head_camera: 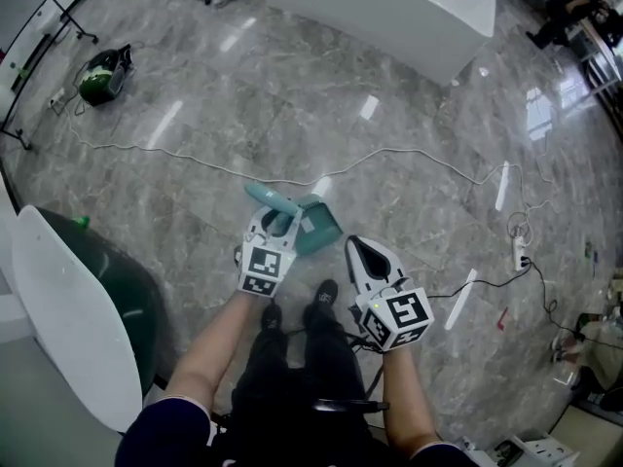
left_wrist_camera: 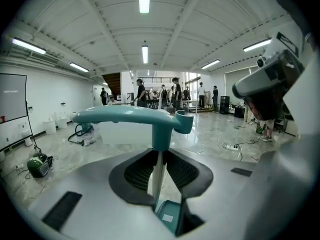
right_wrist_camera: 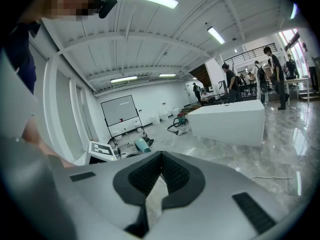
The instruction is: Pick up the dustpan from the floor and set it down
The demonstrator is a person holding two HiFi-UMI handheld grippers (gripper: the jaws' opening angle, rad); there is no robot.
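We see a wide grey stone floor under us, shiny with light. At the far side stands a big white block, and at our left edge a tall white and dark green shape – we cannot tell what it is. In the middle is the teal dustpan. It is up off the floor, just in front of the person's black shoes. The left gripper is pinching it: in the left gripper view the thin stem of the dustpan runs between the two dark pads, which press on it from both sides. The long handle lies level across the top of the jaws and the pan hangs below them. The right gripper is just beside it, to the right. Its jaws are pressed together at the tips, with nothing between them. A small green vacuum cleaner sits far off at the upper left. A thin white cable snakes over the floor behind the dustpan – it ends near a white power strip at the right.
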